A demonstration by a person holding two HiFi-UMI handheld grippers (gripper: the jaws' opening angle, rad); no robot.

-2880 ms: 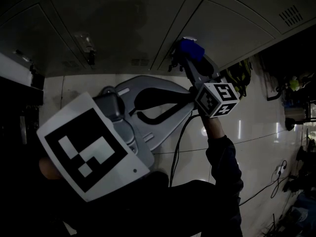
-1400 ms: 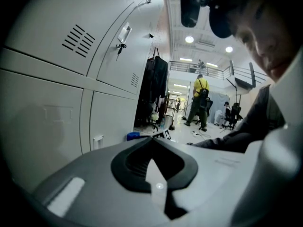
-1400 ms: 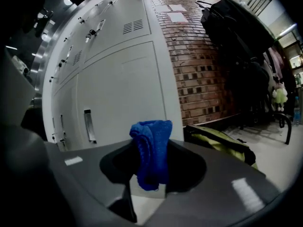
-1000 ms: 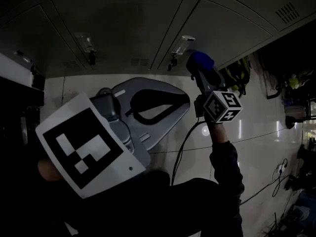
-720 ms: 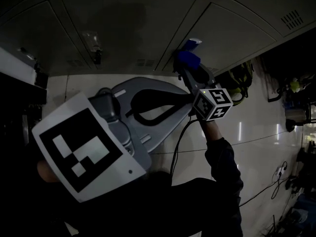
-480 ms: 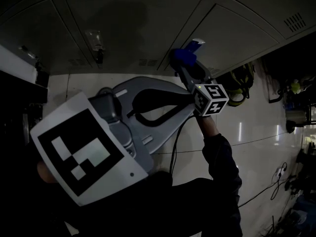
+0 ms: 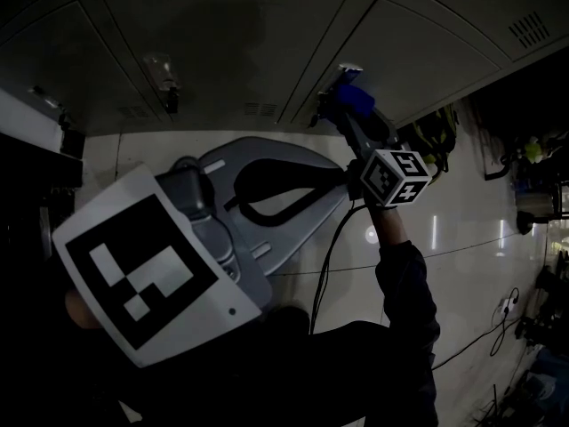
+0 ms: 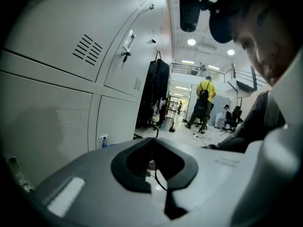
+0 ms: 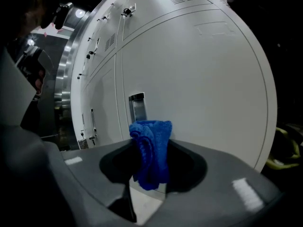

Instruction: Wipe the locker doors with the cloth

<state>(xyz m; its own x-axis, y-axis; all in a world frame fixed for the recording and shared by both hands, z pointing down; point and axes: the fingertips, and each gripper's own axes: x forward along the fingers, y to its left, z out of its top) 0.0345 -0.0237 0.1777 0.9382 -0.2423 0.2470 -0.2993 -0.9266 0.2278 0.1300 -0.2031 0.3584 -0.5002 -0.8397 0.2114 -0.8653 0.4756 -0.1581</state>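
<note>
Dim locker room, pale glossy floor. Right gripper (image 9: pixel 152 171) clamped on folded blue cloth (image 9: pixel 152 145), at locker doors (image 9: pixel 203 79) beside a latch; contact uncertain. Cloth likely light, soft, bunching: pinch mid-fold. Left gripper (image 8: pixel 152 142) jaws together, empty.

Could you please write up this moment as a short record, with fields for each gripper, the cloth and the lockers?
Right gripper: shut on the blue cloth
Cloth position: up at a locker door, beside its metal handle; contact cannot be told
Left gripper: shut, nothing between its jaws, held low and off the doors
Wiping tool: the cloth only
</note>
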